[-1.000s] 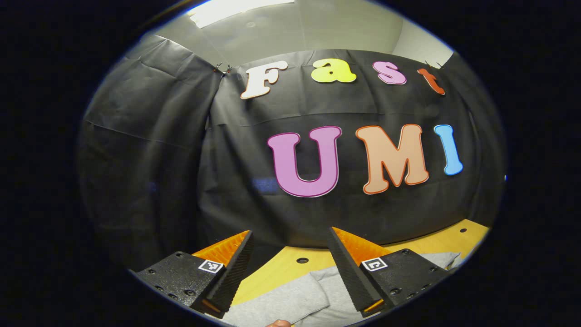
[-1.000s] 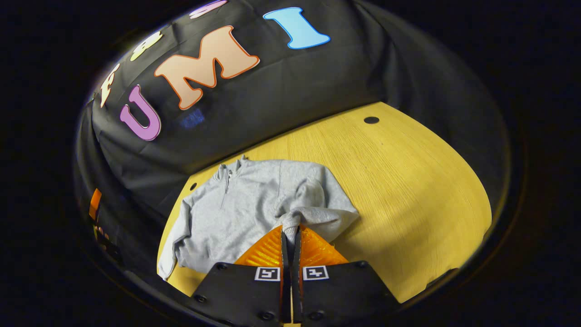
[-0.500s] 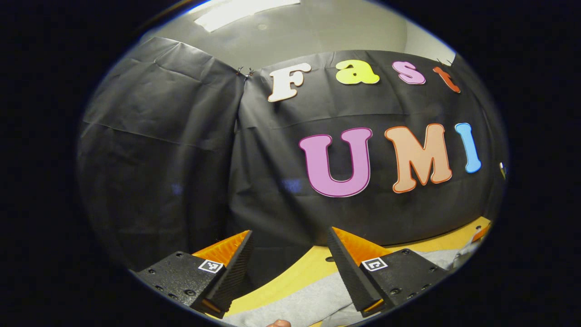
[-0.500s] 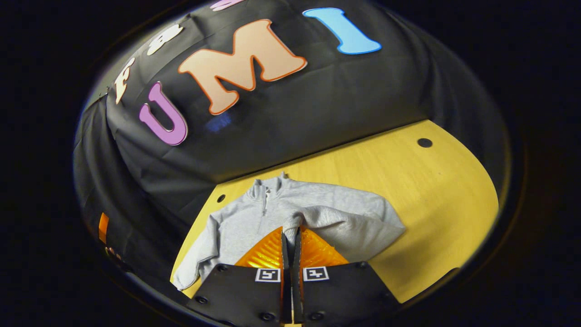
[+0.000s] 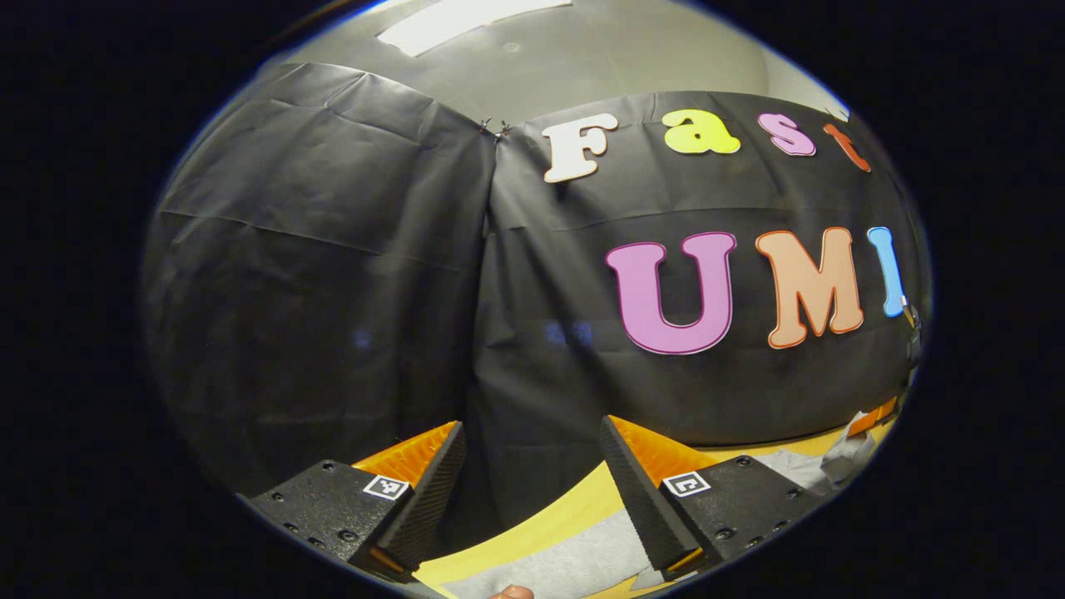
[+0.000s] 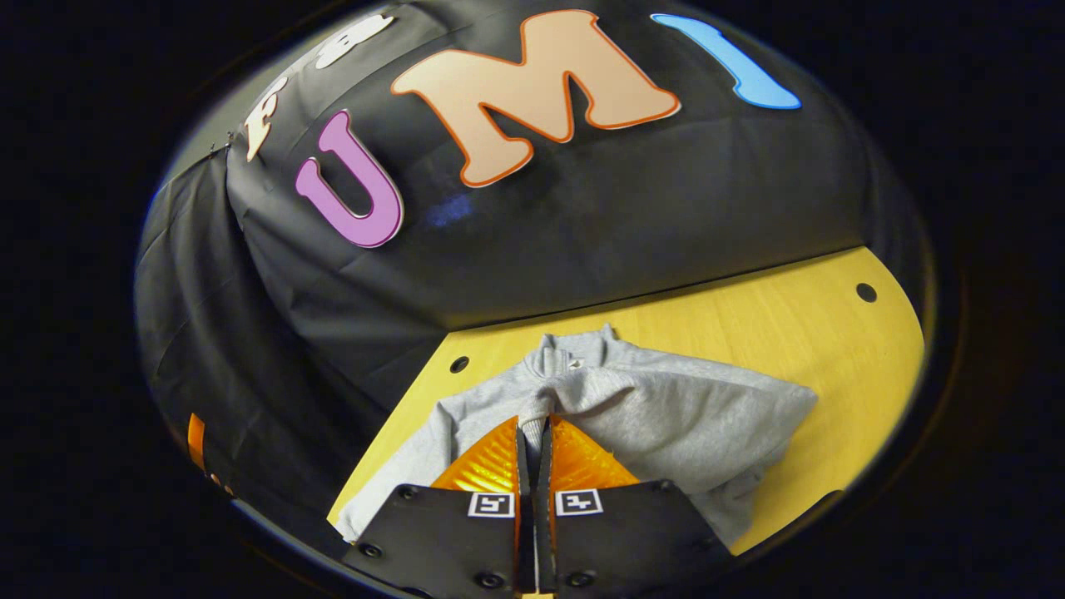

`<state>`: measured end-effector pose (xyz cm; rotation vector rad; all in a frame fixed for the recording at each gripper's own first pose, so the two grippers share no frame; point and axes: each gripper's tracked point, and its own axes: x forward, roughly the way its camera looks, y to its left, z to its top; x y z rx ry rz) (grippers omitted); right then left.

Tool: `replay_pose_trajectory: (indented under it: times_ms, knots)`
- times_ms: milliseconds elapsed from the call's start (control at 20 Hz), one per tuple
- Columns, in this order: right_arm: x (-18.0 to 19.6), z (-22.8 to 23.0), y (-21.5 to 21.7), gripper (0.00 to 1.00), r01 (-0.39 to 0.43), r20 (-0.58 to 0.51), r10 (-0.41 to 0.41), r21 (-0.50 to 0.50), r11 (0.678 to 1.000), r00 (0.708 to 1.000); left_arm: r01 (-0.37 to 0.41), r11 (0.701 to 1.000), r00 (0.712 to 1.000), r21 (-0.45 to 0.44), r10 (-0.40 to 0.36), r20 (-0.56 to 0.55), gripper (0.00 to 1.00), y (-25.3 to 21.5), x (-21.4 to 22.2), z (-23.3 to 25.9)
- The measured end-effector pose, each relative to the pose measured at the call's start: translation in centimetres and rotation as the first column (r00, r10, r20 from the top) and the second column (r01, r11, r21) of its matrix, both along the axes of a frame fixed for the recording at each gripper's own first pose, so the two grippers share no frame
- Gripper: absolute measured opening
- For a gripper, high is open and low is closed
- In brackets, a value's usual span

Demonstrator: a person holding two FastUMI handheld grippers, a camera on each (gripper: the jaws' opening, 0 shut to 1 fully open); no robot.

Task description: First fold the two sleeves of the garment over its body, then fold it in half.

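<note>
A grey zip-neck sweatshirt (image 6: 666, 408) lies on the yellow wooden table (image 6: 774, 324), collar (image 6: 574, 353) toward the black wall. My right gripper (image 6: 532, 428) is shut on the cuff of one sleeve, and that sleeve is drawn across the chest. The other sleeve (image 6: 391, 478) trails toward the table's near left edge. In the left gripper view, my left gripper (image 5: 532, 424) is open and level, above a strip of the sweatshirt (image 5: 566, 557), with nothing between its fingers. At that view's far right the right gripper (image 5: 874, 416) holds grey cloth.
Black cloth walls (image 6: 582, 225) close in the table at the back and left. Small round holes (image 6: 458, 364) sit in the tabletop near the wall. Bare wood lies to the right of the sweatshirt. A person's fingertip (image 5: 509, 592) peeks in at the bottom of the left gripper view.
The right gripper has carried the sleeve cuff further across the sweatshirt's body, laying the sleeve over the chest. The left gripper's view has swung left, still open.
</note>
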<state>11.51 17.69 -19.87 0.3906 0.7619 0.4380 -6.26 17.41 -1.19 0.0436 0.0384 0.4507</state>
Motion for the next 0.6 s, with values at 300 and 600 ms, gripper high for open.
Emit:
replay_pose_trajectory:
  times_ms: [300,600]
  knots:
    - [0.0,-2.0,8.4,0.04,-0.123,-0.022,0.122,-0.032,0.992,0.992,-0.072,0.997,0.997,0.015,0.073,-0.018,0.97,3.8,-2.3,-0.5]
    - [-2.4,-6.4,15.8,0.04,-0.246,-0.099,0.238,-0.074,0.966,0.966,-0.131,0.991,0.99,0.034,0.132,-0.052,0.98,7.3,-4.6,-1.6]
